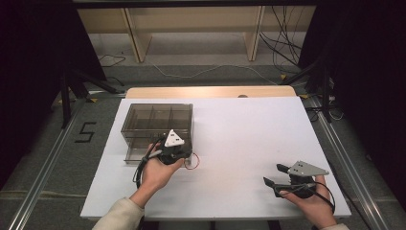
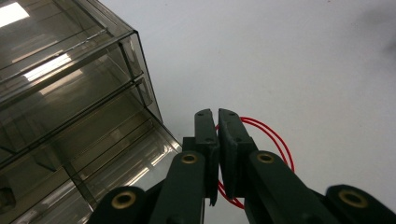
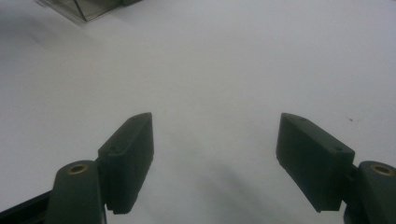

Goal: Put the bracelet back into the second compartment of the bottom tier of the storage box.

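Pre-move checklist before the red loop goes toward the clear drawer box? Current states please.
1. Left claw shut on the red wire loop: ok, jaws closed with the loop between them.
2. Loop lifted off the white table: cannot tell.
3. Drawer of the clear organizer box pulled open: ok, the lower drawer juts out toward the person.
4. Right claw free and out of the way: ok, open, holding nothing, over bare table.
5. Loop free of the drawer's edge: ok, beside it.

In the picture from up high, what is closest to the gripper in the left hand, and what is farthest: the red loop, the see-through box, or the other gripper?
From the left gripper:
1. Red loop, pinched in its jaws, just to its right.
2. See-through box, right beside and behind it.
3. Right gripper, far across the white table, near the front right corner.
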The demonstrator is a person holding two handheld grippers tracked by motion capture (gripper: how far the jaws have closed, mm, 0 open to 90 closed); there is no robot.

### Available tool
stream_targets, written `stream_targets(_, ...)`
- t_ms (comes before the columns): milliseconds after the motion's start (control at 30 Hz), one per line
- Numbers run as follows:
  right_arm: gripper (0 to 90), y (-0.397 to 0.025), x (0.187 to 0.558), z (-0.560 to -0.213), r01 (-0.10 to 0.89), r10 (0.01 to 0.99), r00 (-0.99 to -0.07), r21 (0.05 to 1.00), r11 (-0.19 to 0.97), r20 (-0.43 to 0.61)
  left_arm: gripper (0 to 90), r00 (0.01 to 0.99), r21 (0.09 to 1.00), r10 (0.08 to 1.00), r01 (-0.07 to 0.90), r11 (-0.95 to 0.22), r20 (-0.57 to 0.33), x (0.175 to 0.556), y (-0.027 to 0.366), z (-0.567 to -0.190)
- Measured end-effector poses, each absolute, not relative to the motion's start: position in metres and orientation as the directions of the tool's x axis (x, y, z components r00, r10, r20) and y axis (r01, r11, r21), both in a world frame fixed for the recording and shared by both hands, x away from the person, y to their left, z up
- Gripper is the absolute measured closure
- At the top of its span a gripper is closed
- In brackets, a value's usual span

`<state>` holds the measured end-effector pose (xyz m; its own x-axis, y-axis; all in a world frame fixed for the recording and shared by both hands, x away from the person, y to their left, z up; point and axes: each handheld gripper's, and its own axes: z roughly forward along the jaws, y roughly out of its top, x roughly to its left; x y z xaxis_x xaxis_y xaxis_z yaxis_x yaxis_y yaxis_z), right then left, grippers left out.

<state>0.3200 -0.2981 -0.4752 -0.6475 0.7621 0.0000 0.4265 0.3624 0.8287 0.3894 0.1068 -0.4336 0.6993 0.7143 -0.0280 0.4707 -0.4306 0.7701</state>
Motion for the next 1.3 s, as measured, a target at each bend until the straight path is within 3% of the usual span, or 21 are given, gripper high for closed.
stream_targets(1300, 28.2, -0.298, 0.320, -0.474, 0.429, 0.764, -0.645, 0.826, 0.366, -0.003, 86.9, 0.677, 0.776, 0.736, 0.481, -0.408, -0.033, 0.387, 0.120, -0.431)
